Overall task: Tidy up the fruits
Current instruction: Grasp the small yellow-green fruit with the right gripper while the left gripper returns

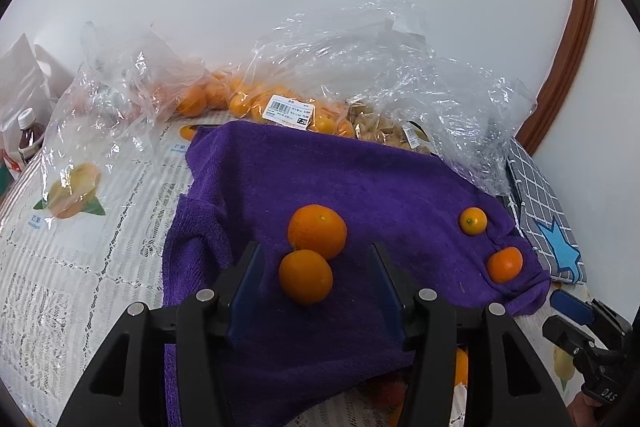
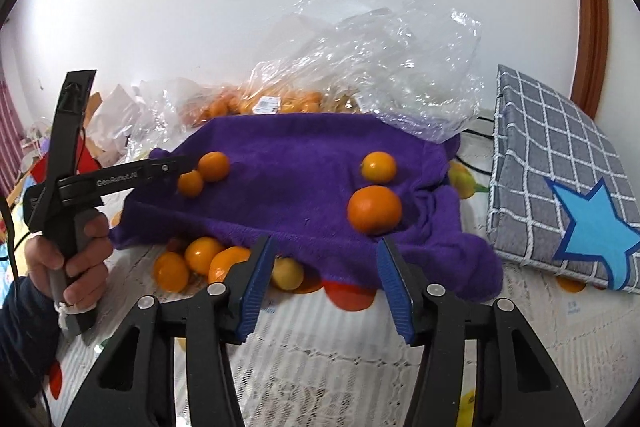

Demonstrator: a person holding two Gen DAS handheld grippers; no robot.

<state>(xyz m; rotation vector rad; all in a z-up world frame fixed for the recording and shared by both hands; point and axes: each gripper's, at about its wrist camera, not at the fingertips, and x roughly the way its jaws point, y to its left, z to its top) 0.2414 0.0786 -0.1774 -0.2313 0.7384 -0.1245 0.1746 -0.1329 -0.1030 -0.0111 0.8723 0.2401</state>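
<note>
On the purple towel (image 1: 360, 187), 2 touching oranges (image 1: 306, 277) lie between the left gripper's (image 1: 316, 267) spread fingers (image 1: 248, 279); the right gripper (image 2: 326, 267) gapes too.

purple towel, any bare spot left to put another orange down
Yes: the towel's middle, between the left orange pair and the right pair, is bare. The back edge is crowded by plastic bags; fruit clusters under the front edge.
</note>
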